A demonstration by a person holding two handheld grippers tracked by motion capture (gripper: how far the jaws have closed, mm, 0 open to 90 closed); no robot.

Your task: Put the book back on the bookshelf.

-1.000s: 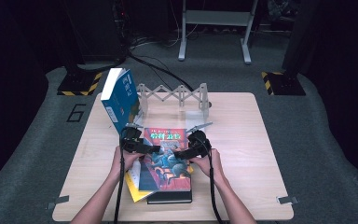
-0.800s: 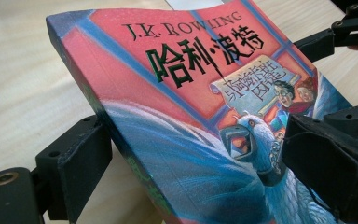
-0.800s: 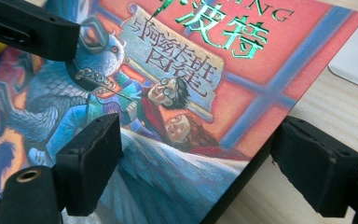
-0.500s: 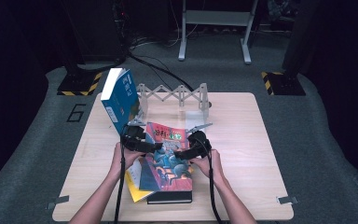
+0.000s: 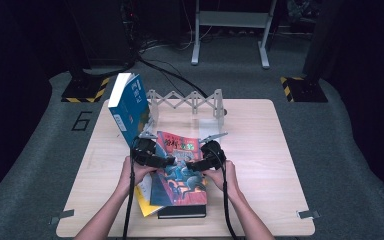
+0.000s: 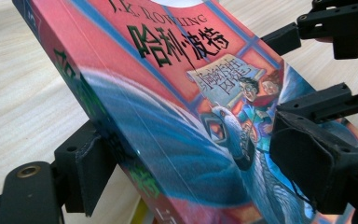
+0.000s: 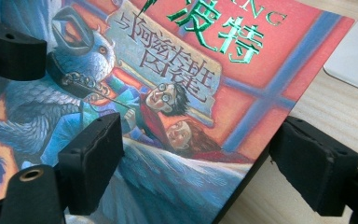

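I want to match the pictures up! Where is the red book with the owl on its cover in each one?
High view: the red book lies mid-table on a stack, between the left gripper and the right gripper.
Left gripper view: it runs tilted from top left to bottom right.
Right gripper view: it covers the upper left and middle.
Shared landmark: the light wooden table, also seen at and.

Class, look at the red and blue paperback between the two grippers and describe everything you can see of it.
The red and blue paperback has a glossy illustrated cover with Chinese title characters, a boy in glasses and a winged beast. It lies tilted, far end raised, over a yellow book and a black book on the wooden table. The left gripper, whose jaws have just been closing, straddles its spine edge; the right gripper straddles the opposite edge.
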